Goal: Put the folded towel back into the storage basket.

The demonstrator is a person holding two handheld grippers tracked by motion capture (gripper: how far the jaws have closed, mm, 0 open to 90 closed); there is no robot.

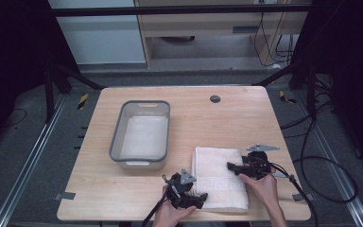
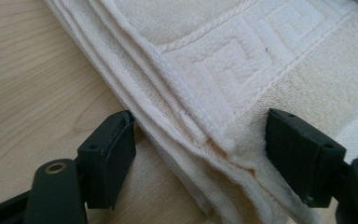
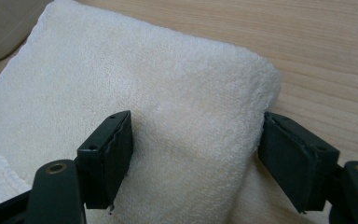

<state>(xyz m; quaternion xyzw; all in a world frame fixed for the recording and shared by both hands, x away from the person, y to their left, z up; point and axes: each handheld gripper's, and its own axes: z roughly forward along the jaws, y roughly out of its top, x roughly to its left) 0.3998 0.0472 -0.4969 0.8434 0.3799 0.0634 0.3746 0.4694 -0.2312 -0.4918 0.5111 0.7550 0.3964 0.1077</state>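
Towel (image 1: 220, 177) lies folded on table (image 1: 123, 198), between both wide jaws, unpinched. Left gripper (image 1: 194, 197) straddles layered edge, right gripper (image 1: 235, 166) the fold; all layers should be clamped together.

The high view looks forward and down from above the person's side, taking in the whole table (image 1: 123, 198), the floor around it and furniture beyond. The left gripper view sits low and very close, looking along its 2 jaws at the layered corner of the towel (image 2: 242, 56) and bare wood (image 2: 28, 70) beside it. The right gripper view is just as close, facing the towel's (image 3: 168, 93) rounded folded edge, with wood (image 3: 307, 37) past it. All 3 views share the towel (image 1: 220, 177), which lies at the table's near right in the high view.
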